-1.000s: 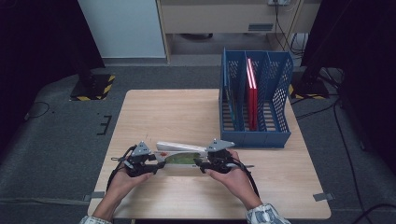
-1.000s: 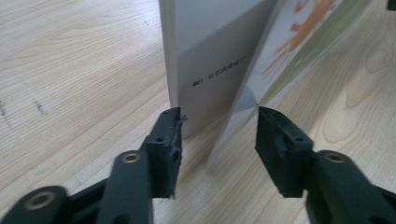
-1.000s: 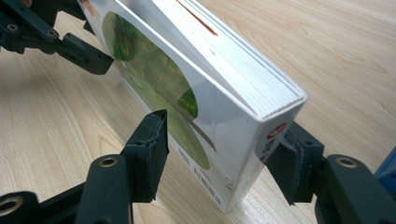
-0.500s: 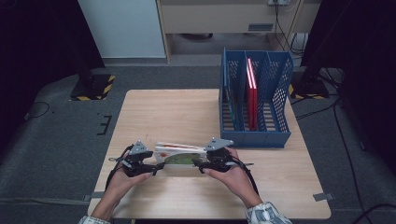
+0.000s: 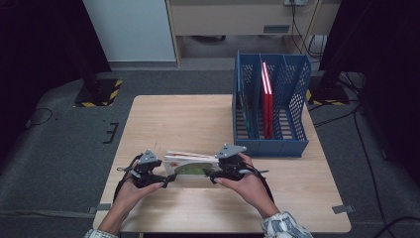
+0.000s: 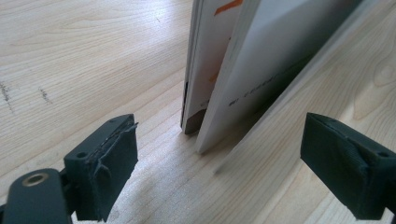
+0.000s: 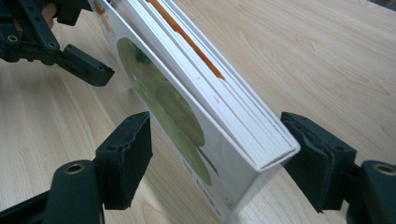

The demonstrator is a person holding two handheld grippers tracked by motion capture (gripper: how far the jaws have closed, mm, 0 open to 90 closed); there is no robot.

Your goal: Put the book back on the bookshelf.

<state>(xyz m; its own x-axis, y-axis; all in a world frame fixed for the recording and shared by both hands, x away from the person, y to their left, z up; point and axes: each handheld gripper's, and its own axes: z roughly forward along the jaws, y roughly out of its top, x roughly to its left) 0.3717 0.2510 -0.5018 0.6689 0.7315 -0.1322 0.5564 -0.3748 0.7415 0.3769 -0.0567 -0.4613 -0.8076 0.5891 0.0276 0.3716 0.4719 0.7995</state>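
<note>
A small stack of thin white books (image 5: pixel 190 163) with a green picture on the cover stands on its long edge on the wooden table (image 5: pixel 173 119), near the front. My left gripper (image 5: pixel 168 178) is at the stack's left end, open. In the left gripper view the books (image 6: pixel 224 70) lie ahead of the wide-spread jaws of the left gripper (image 6: pixel 219 172), untouched. My right gripper (image 5: pixel 208 173) is at the right end. In the right gripper view the right gripper (image 7: pixel 219 163) is open, its jaws straddling the books' (image 7: pixel 187 93) end. The left gripper (image 7: pixel 70 56) shows beyond.
A blue mesh file rack (image 5: pixel 270 144) stands at the table's back right, with a red book (image 5: pixel 267 99) and a thinner one upright in its slots. Bare tabletop lies behind the books and to the left. The floor around is dark grey.
The books have come up from a flatter lean to standing more on edge between the grippers. Both hands have stayed almost where they were.
</note>
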